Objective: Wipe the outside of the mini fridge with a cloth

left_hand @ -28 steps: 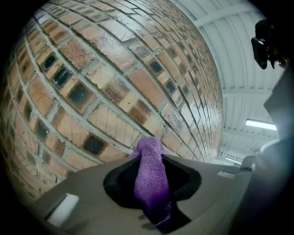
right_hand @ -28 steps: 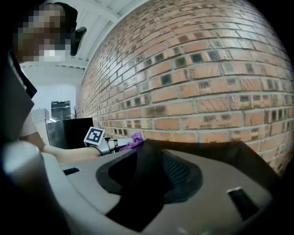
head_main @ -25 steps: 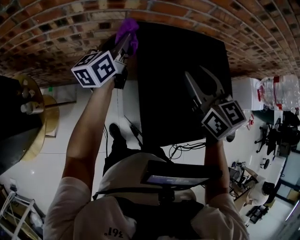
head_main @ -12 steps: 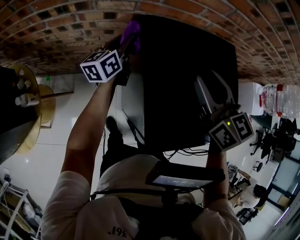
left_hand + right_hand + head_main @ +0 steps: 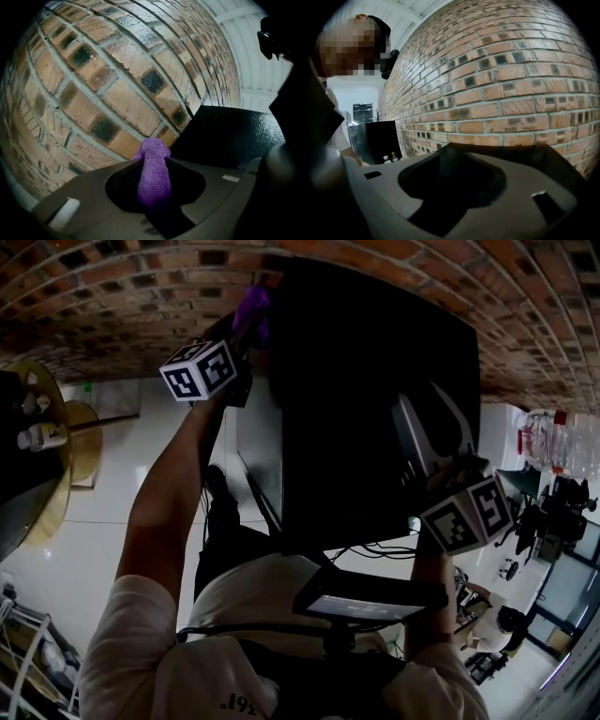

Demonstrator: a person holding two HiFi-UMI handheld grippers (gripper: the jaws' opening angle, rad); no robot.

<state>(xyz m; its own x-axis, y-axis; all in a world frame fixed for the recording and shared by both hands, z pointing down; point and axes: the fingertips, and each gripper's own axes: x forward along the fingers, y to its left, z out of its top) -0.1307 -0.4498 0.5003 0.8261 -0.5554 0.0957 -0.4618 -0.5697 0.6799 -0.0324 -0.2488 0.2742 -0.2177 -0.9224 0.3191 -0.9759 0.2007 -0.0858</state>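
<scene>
The black mini fridge stands against a brick wall. My left gripper is at the fridge's left rear corner, shut on a purple cloth that lies against the fridge's left side. In the left gripper view the cloth sticks out between the jaws, with the fridge just to its right and brick behind. My right gripper rests over the fridge's top near the right edge. Its jaws are spread in a V with nothing between them. The right gripper view shows only the dark fridge top and brick ahead.
The brick wall runs close behind the fridge. A round wooden table with small bottles stands at the left. Large water bottles and office chairs are at the right. Cables lie on the white floor by the fridge.
My left gripper has slid down the fridge's left rear corner with the cloth in it. The right gripper has stayed where it was.
</scene>
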